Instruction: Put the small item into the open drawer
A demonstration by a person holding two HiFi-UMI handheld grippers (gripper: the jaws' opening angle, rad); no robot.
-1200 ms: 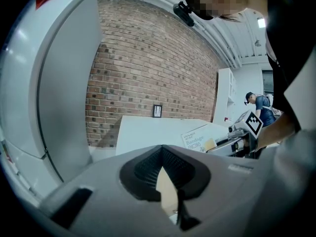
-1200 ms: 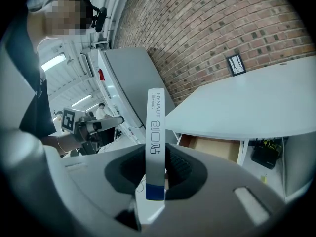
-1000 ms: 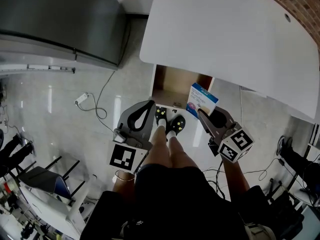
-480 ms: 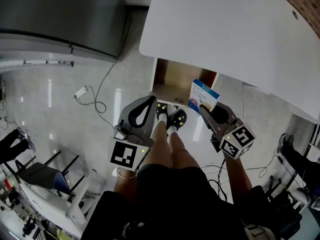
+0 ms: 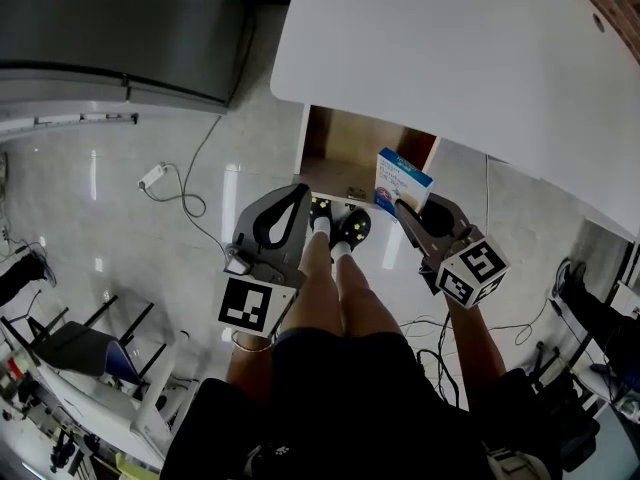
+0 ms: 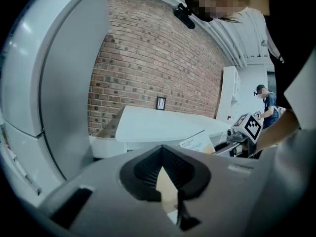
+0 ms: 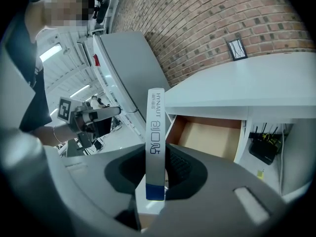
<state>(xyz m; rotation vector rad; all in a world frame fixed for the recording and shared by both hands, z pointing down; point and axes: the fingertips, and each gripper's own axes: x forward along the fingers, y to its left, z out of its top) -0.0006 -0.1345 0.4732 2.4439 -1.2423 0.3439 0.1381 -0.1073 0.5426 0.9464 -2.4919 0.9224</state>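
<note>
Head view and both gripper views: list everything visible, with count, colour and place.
table: one, white, top of the head view.
drawer: one, tan inside, open under the table.
box: one, white and blue, upright at the drawer's right front corner.
cabinet: one, grey, upper left.
cable plug: one, white, on the floor left of the drawer.
brick wall: one, red-brown, behind the table.
black device: one, under the table, right of the drawer.
shoes: two, black with light dots, in front of the drawer.
left tool: one, grey, shut, empty, left of the legs.
right tool: one, grey, shut on the box.
</note>
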